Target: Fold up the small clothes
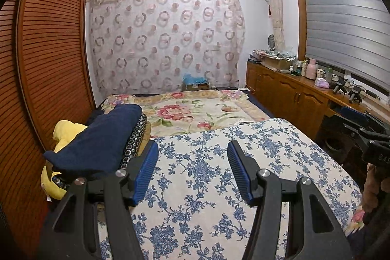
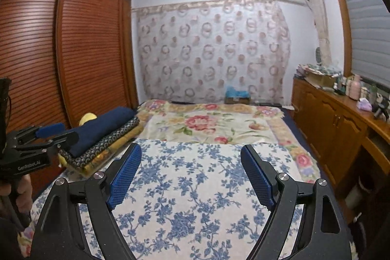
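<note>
wardrobe: louvred wooden wardrobe doors fill the far left, closed; what they contain cannot be seen.
yellow cloth: a yellow piece lies at the bottom of the pile, against the wardrobe side of the bed.
stack of clothes: a navy folded garment lies on top of a dark circle-patterned one, the task's things, piled at the left edge of the bed; the long axis of the stack runs away from the cameras, towards the headboard end.
left gripper: the left gripper hangs above the bed with jaws parted and nothing between them; the stack lies just beside its left finger, up and to the left, so this is judged the nearer hand.
blue floral cloth: a white cloth with blue flowers is spread flat under both grippers, with no unfolded garment visible on it.
right gripper: the right gripper is released, jaws wide and empty; the stack is well to its left, beyond the other gripper.
bedspread: a cream quilt with red flowers covers the far half of the bed.
box: a small box at the curtain foot holds something light blue, too small to identify.
sideboard: a wooden sideboard on the right carries bottles and clutter, doors closed.
next move: likely leftward, if any clothes remain.
</note>
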Tool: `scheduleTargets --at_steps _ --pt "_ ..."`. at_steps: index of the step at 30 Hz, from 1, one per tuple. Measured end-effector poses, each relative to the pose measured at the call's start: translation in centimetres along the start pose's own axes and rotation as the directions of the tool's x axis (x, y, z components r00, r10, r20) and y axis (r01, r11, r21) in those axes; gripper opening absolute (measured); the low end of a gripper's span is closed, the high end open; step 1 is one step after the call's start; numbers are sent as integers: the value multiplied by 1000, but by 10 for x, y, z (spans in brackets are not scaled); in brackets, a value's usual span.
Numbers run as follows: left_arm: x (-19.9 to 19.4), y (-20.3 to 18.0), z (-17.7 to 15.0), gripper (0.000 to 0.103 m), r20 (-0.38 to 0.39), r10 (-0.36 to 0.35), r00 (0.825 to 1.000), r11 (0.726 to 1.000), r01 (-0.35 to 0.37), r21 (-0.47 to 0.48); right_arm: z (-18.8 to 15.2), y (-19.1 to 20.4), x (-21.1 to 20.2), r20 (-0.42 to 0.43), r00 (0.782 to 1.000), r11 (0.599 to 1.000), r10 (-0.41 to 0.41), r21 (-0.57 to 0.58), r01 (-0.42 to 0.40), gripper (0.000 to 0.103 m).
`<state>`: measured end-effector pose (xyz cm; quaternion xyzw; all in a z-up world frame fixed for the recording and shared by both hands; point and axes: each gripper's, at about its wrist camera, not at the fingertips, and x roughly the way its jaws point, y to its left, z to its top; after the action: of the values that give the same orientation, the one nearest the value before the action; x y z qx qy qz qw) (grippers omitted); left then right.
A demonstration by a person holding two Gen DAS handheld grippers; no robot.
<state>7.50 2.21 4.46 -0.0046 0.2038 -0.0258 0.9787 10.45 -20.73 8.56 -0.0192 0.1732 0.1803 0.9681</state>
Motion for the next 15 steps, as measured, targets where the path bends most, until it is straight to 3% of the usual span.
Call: scheduleTargets --at_steps 15 --pt "-5 -2 3 58 8 9 1000 1000 -9 -1 -1 -4 -1 3 1000 1000 -26 9 26 85"
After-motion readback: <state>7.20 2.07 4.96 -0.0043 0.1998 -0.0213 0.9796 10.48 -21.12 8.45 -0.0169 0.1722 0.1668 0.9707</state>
